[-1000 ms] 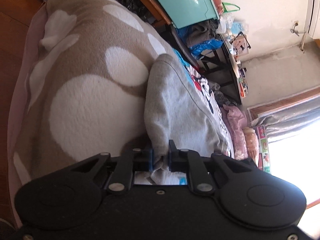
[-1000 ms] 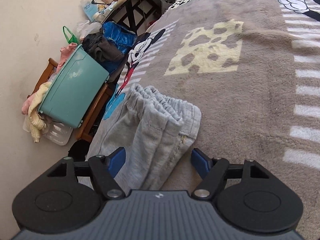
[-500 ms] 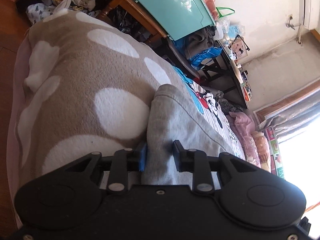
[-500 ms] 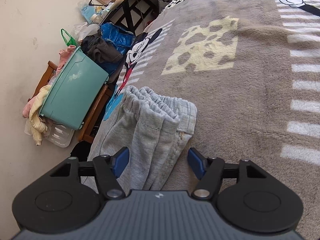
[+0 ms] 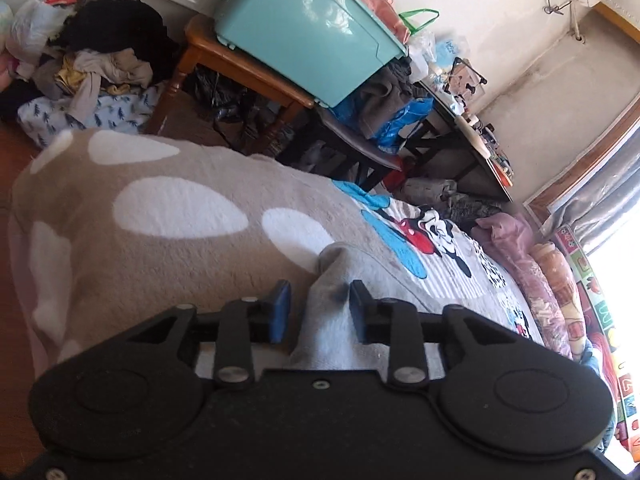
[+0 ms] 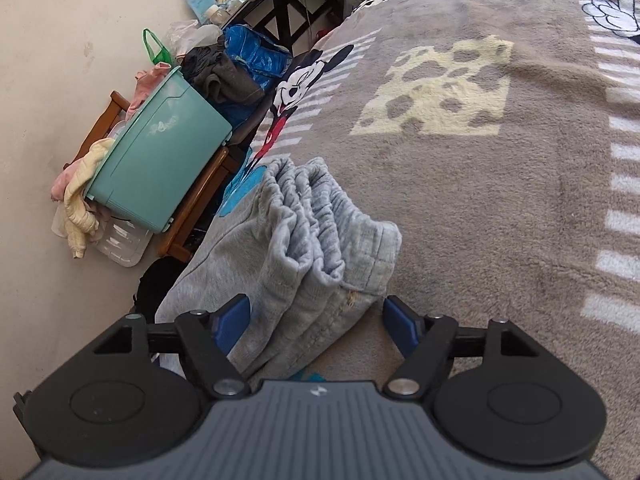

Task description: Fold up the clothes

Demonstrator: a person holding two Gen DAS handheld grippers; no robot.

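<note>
You face a cream wall (image 5: 492, 12) with a teal bin (image 5: 304, 28) on a wooden table (image 5: 240, 64), a dark desk (image 5: 468, 136) beside it, and bright light at the window (image 5: 616, 268) on your right.

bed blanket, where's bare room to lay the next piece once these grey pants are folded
Free: the blanket stretch around the yellow cheese print, right of the grey sweatpants, out to the white stripes. Also the white-spotted brown end left of the pants. Crowded: the bedside, with the teal storage bin on its wooden chair and heaped clothes.
</note>
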